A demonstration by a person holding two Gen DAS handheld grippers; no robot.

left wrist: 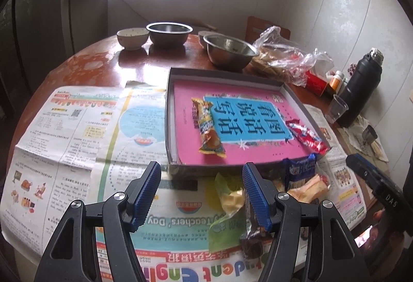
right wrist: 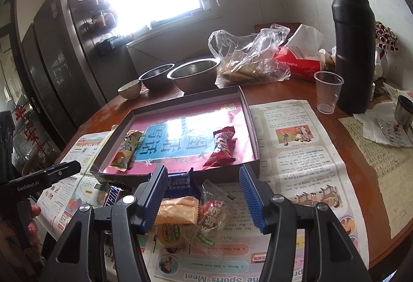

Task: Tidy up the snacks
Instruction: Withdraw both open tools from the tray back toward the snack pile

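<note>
A shallow grey box (left wrist: pixel 169 111) lined with a pink book holds a yellow-orange snack pack (left wrist: pixel 208 127) on its left and a red snack pack (left wrist: pixel 307 136) on its right. In front of it, loose snacks lie on newspaper: a green packet (left wrist: pixel 227 204), a brown packet (left wrist: pixel 251 238), a blue packet (right wrist: pixel 180 182), an orange packet (right wrist: pixel 178 209) and a clear red-printed packet (right wrist: pixel 214 212). My left gripper (left wrist: pixel 202 191) stands open over bare newspaper, just left of the pile. My right gripper (right wrist: pixel 202 194) is open above the pile, and neither pad presses on a snack.
Two steel bowls (left wrist: pixel 229 51) and a ceramic bowl (left wrist: pixel 132 36) stand behind the box. A plastic bag of food (right wrist: pixel 247 60), a red tissue box (right wrist: pixel 296 62), a clear cup (right wrist: pixel 327 92) and a black flask (right wrist: pixel 355 49) crowd the right side. A fridge (right wrist: pixel 59 54) stands left.
</note>
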